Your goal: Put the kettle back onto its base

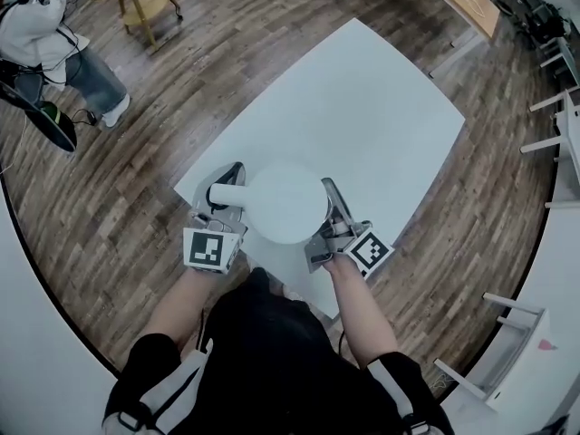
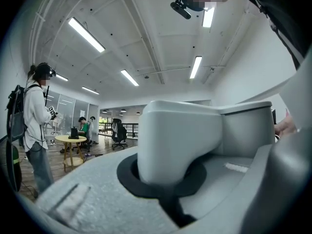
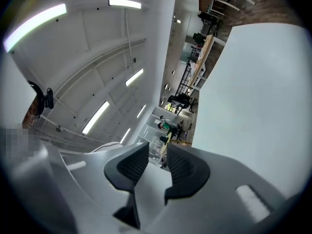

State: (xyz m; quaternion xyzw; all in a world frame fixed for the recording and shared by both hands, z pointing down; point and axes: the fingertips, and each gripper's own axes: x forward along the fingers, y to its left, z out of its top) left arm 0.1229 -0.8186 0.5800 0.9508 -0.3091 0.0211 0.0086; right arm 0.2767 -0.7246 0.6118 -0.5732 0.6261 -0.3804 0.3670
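Obs: kettle [image 1: 286,203] upright over table [image 1: 381,107], just right of left gripper [image 1: 227,188], which clamps its handle [image 2: 180,140]. On the opposite side: right gripper [image 1: 331,199], jaws apart, empty. No base visible.

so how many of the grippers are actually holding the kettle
1. The left gripper is shut on the kettle handle; the right gripper is beside the kettle, jaws apart, nothing between them.

A white table [image 1: 381,107] stands on a wood-plank floor [image 1: 227,53]; whether the kettle [image 1: 286,202] rests on it is unclear.
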